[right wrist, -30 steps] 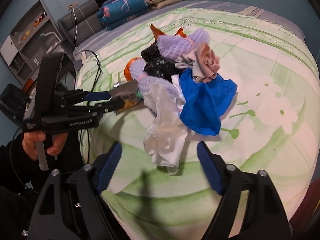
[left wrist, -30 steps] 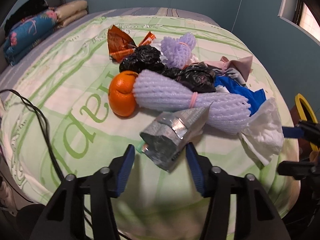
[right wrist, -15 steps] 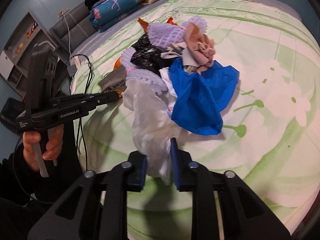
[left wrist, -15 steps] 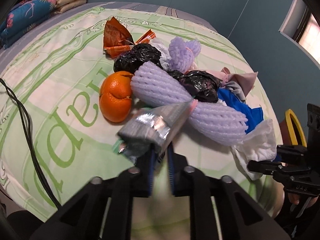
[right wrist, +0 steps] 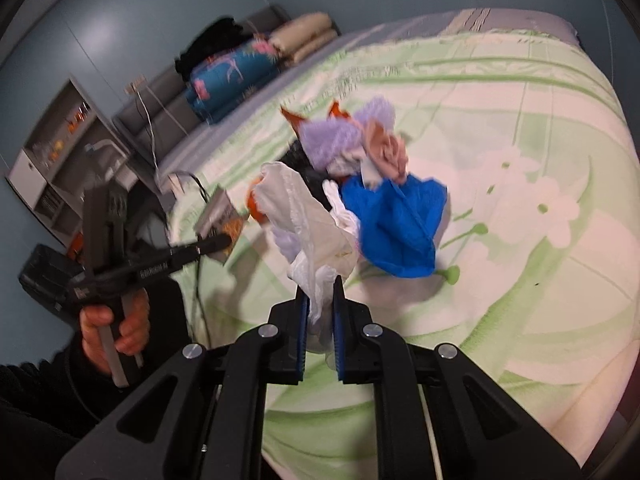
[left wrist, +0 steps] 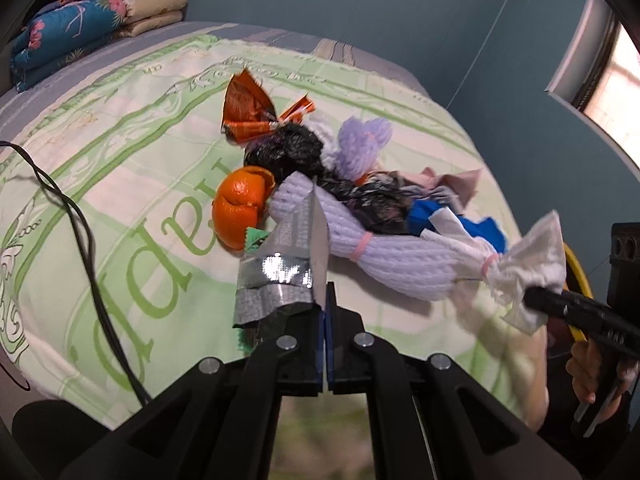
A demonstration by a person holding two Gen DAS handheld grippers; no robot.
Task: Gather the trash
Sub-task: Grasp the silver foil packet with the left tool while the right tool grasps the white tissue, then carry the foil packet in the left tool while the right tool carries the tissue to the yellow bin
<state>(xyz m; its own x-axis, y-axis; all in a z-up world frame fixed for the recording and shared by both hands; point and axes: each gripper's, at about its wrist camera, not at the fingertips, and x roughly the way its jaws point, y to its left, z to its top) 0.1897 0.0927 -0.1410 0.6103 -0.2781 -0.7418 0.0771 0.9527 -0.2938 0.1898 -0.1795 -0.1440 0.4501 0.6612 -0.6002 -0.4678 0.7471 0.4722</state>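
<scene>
A pile of trash lies on the bed: an orange peel (left wrist: 240,210), white foam net sleeves (left wrist: 384,260), black bags (left wrist: 296,152), an orange wrapper (left wrist: 248,114), a blue cloth (right wrist: 400,224). My left gripper (left wrist: 323,312) is shut on a silver foil wrapper (left wrist: 280,268) and holds it lifted above the bed's near edge. My right gripper (right wrist: 320,308) is shut on a white crumpled tissue (right wrist: 308,224), lifted off the bed; it also shows in the left wrist view (left wrist: 528,268).
A green-patterned bedspread (left wrist: 120,168) covers the bed. A black cable (left wrist: 80,220) runs over its left side. Folded blankets (left wrist: 80,28) sit at the head. A shelf unit (right wrist: 60,152) stands beyond the bed. A yellow rim (left wrist: 576,280) shows at the right.
Both grippers closed from open, the left on the foil wrapper, the right on the white tissue, and both lifted their pieces up off the bed.
</scene>
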